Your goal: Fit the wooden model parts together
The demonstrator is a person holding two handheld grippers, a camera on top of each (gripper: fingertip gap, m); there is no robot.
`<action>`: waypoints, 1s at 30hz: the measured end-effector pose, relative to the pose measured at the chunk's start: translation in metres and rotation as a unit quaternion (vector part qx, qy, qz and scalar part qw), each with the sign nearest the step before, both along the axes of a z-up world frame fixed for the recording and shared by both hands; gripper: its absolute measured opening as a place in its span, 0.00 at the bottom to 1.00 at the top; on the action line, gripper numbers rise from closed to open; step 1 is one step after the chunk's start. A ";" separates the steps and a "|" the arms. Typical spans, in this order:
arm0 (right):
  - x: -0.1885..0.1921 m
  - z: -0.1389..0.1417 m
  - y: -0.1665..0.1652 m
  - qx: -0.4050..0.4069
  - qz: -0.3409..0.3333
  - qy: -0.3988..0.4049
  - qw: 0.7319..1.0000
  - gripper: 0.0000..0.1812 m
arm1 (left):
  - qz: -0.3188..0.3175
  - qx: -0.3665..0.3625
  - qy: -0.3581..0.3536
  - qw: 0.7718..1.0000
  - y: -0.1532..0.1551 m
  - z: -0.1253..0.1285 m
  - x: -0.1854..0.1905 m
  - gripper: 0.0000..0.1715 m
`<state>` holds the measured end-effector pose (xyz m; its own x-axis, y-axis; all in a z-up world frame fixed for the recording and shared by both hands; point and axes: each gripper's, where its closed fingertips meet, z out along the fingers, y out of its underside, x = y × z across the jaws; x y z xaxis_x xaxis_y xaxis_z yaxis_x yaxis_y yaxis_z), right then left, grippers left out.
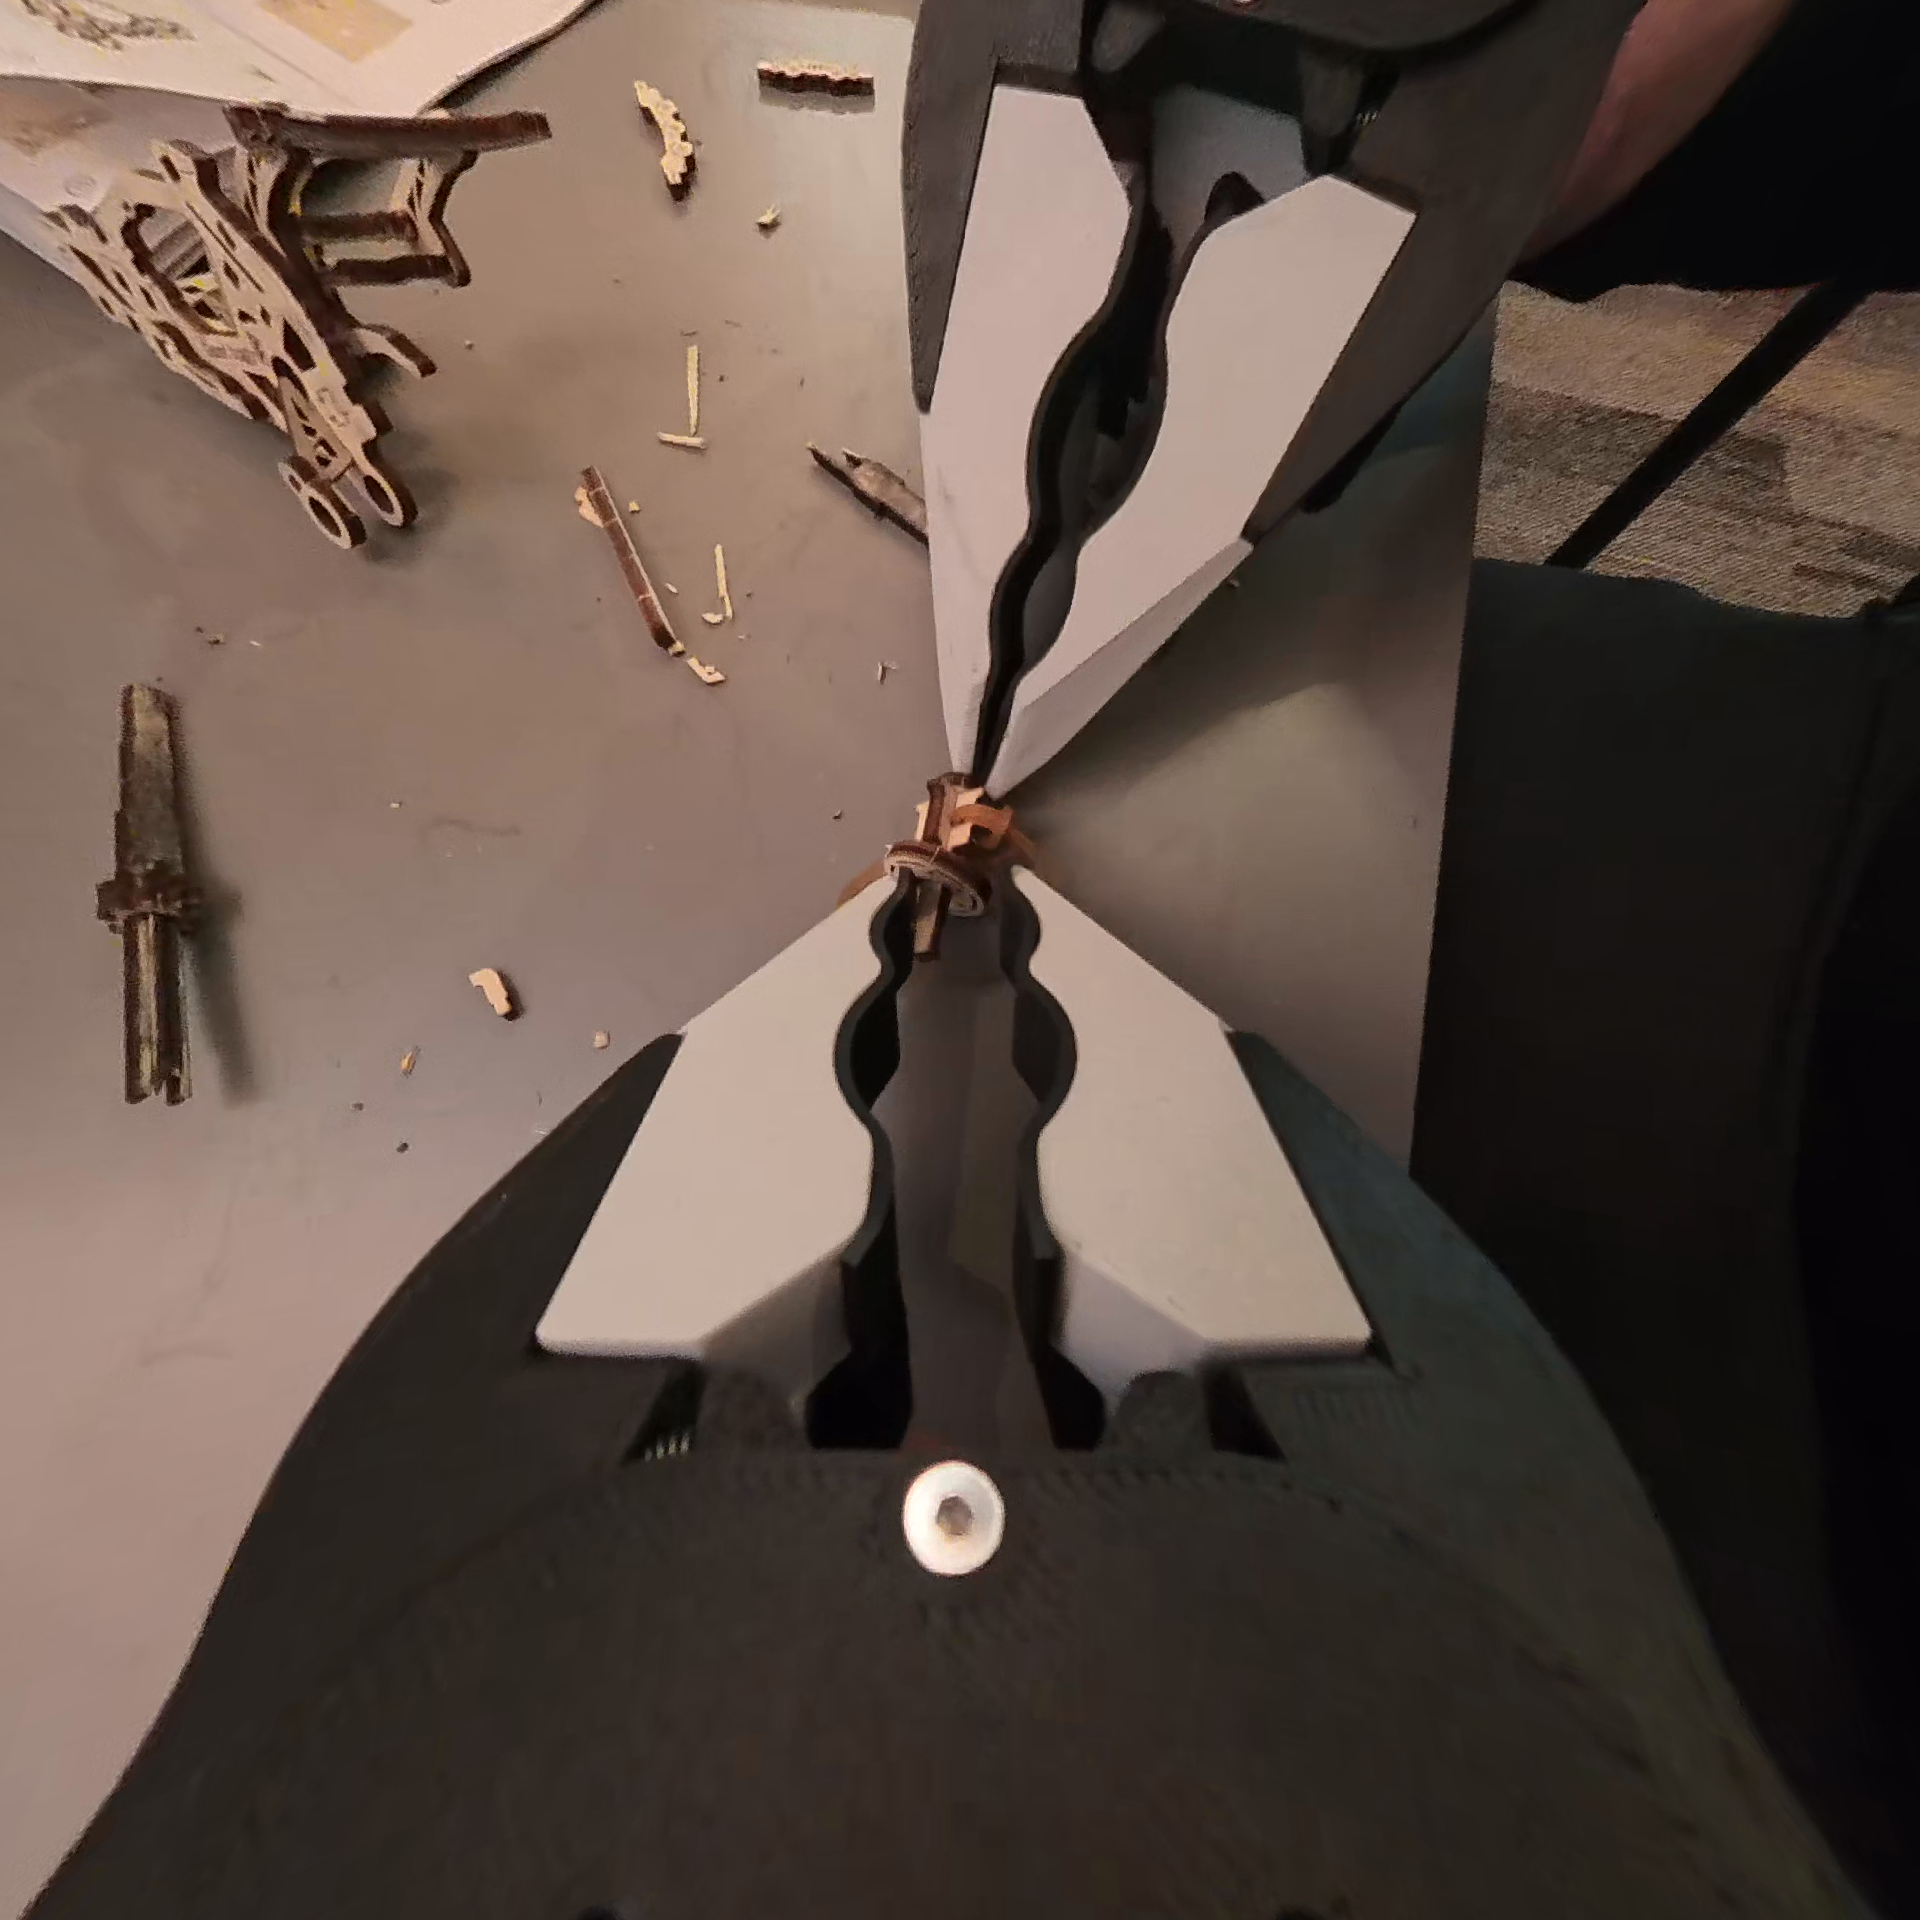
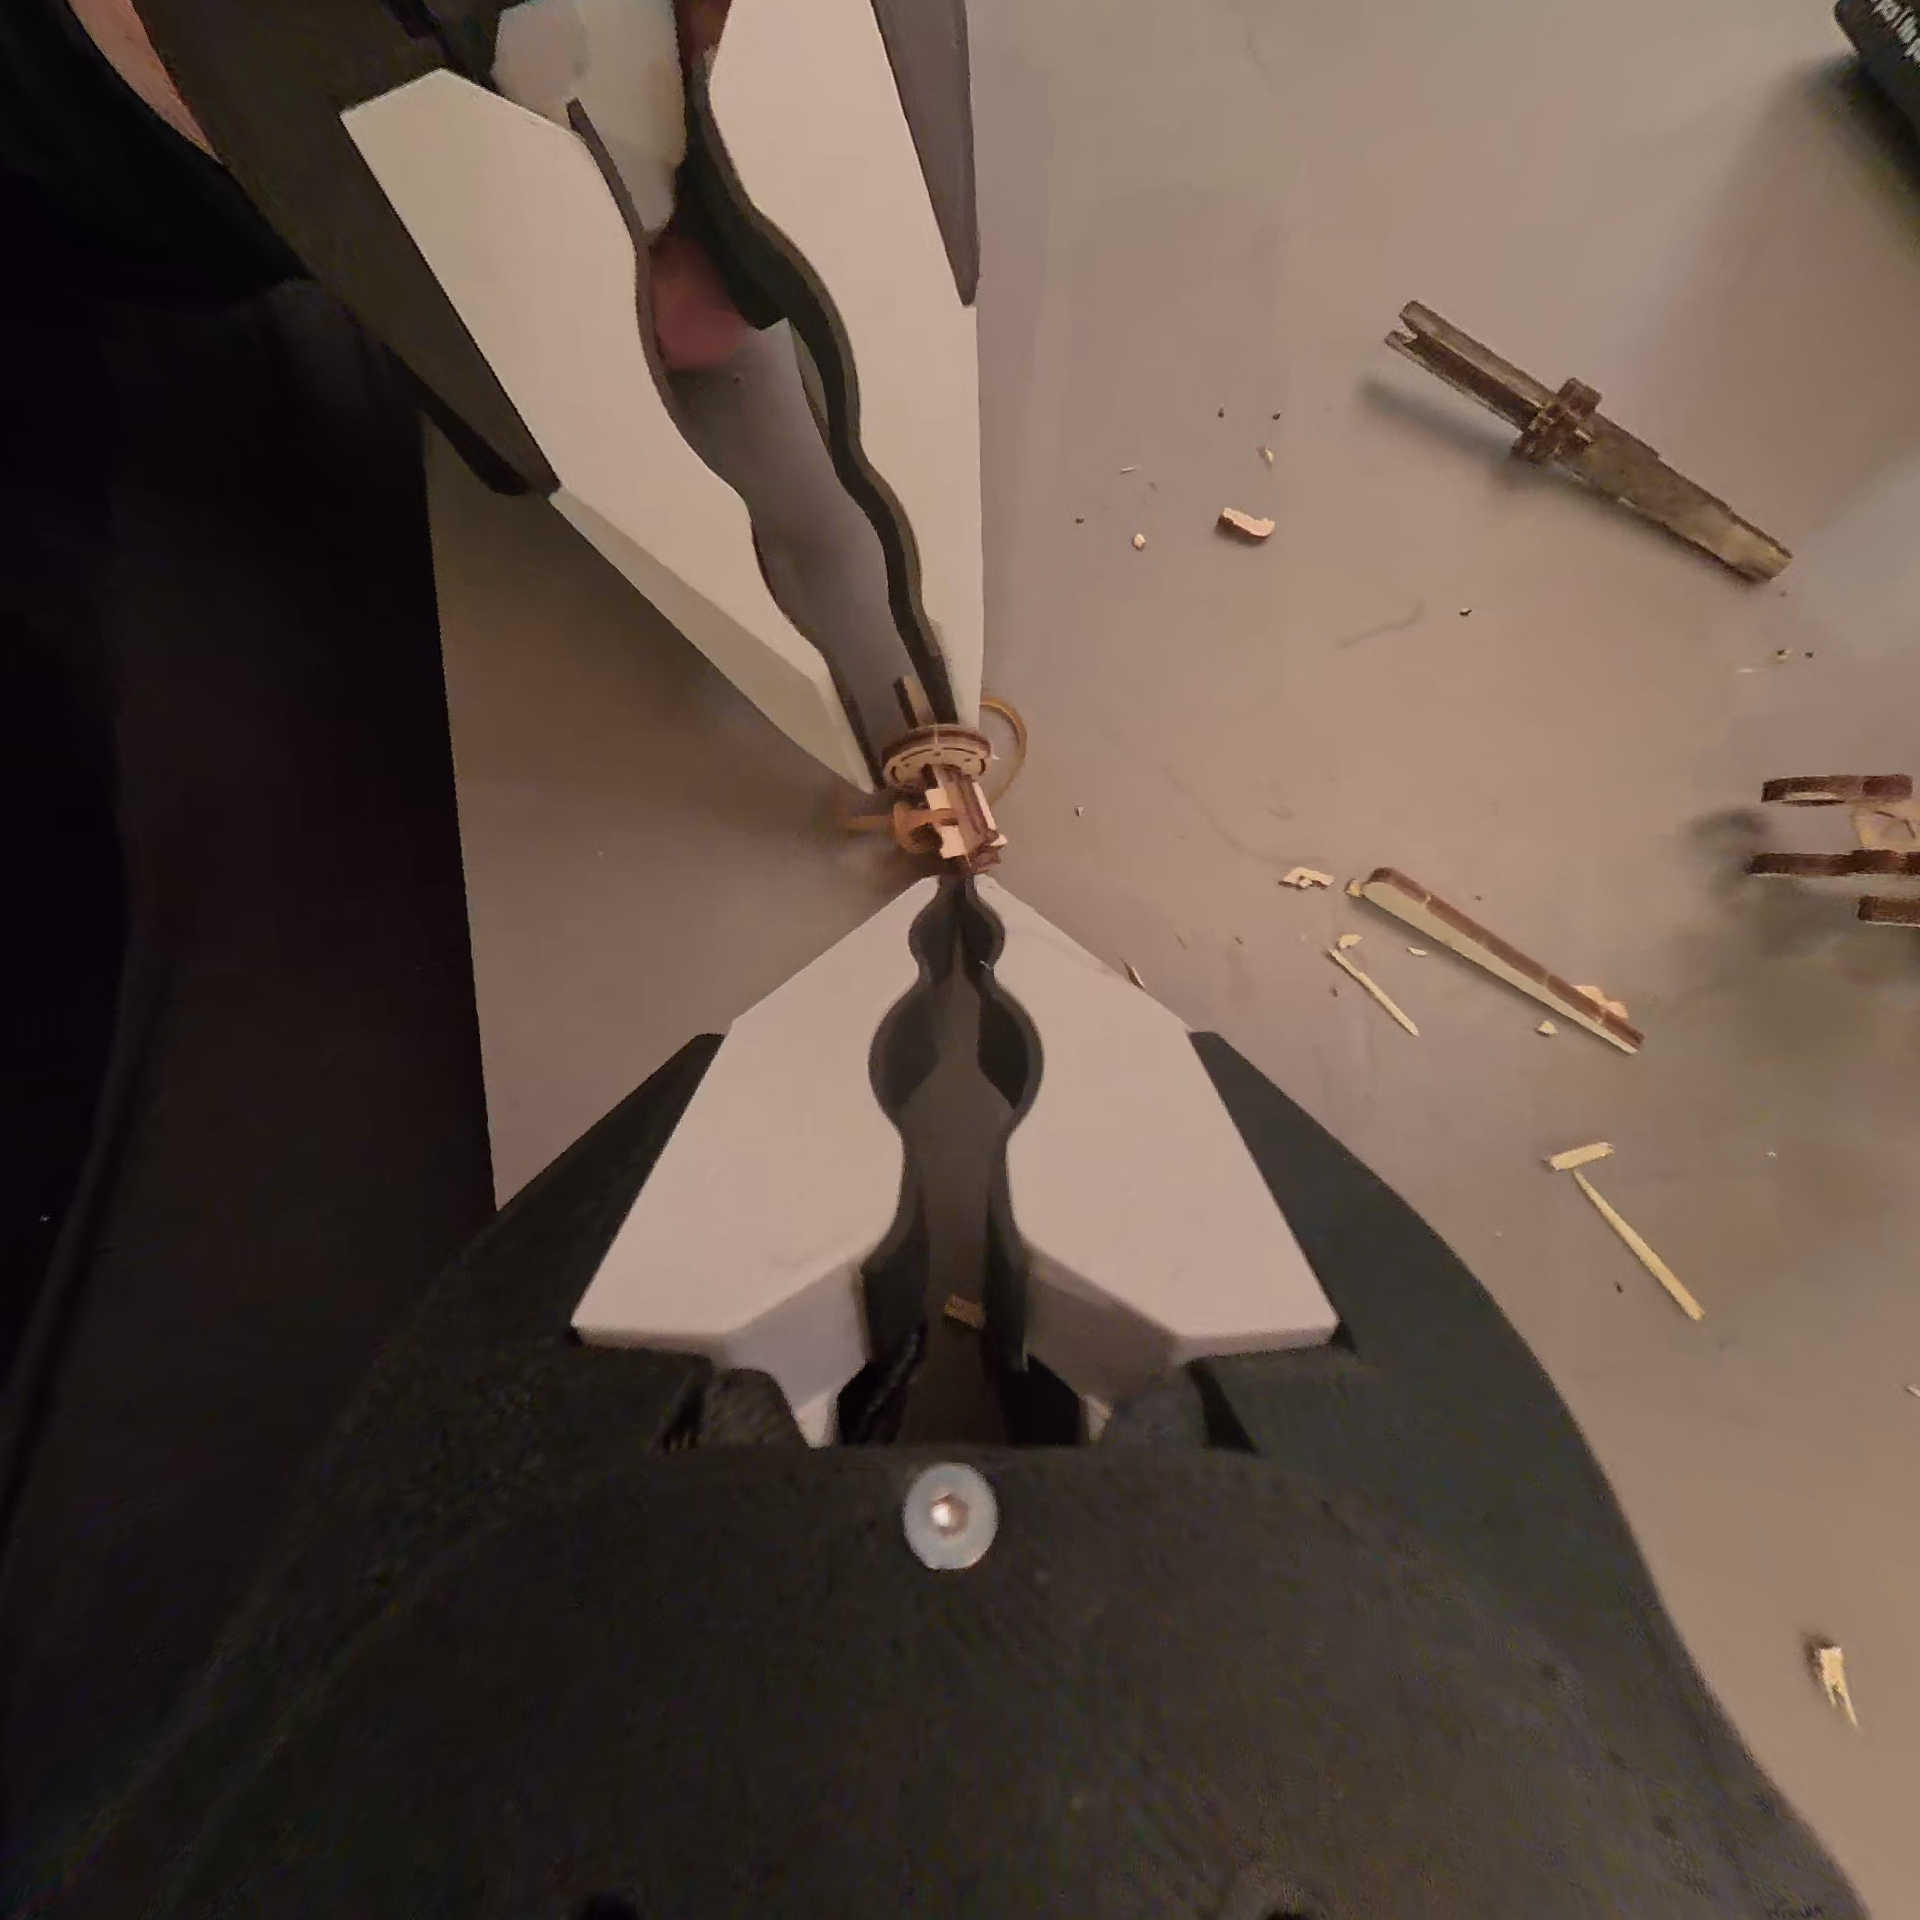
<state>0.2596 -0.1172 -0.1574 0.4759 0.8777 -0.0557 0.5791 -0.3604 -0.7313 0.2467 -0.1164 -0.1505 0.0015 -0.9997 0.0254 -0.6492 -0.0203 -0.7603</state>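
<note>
Tip to tip above the grey table (image 1: 416,831): left gripper (image 1: 940,902) clamped on a small wooden disc-and-axle piece (image 1: 932,871), right gripper (image 2: 961,883) pinched narrow on its cross-shaped end (image 2: 961,826), apparently steadying both halves for pressing together

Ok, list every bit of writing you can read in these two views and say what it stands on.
Printed paper sheets, top left of the left wrist view: print too blurred to read.
Half-built wooden model by those sheets: engraved marks, too small to read.
Black object in the top right corner of the right wrist view: pale marks, cut off and blurred.
No other writing shows, so nothing can be quoted.
</note>
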 end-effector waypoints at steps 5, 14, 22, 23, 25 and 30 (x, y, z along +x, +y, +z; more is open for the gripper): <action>0.000 0.002 0.003 -0.007 -0.002 0.009 1.000 0.00 | -0.004 0.004 0.008 1.000 0.003 -0.002 -0.001 0.07; 0.003 0.004 0.003 -0.016 0.001 0.019 1.000 0.00 | -0.012 -0.026 -0.012 1.000 0.006 0.008 -0.010 0.07; -0.008 0.002 0.005 -0.020 0.008 0.017 1.000 0.00 | -0.016 -0.013 0.015 1.000 0.006 -0.003 -0.008 0.07; -0.008 0.003 0.005 -0.020 0.008 0.020 1.000 0.00 | -0.011 -0.016 0.014 1.000 0.007 -0.003 -0.008 0.07; -0.011 0.005 0.004 -0.021 0.012 0.028 0.999 0.00 | -0.001 -0.015 0.014 1.000 0.009 -0.004 -0.009 0.08; -0.017 0.006 0.002 -0.018 0.015 0.031 0.999 0.00 | 0.027 -0.016 0.018 0.999 0.012 -0.006 -0.009 0.09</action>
<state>0.2428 -0.1148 -0.1510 0.4430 0.8888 -0.1173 0.5437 -0.3704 -0.7531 0.2378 -0.1043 -0.1560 0.0578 -0.9967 0.0573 -0.6729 -0.0813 -0.7353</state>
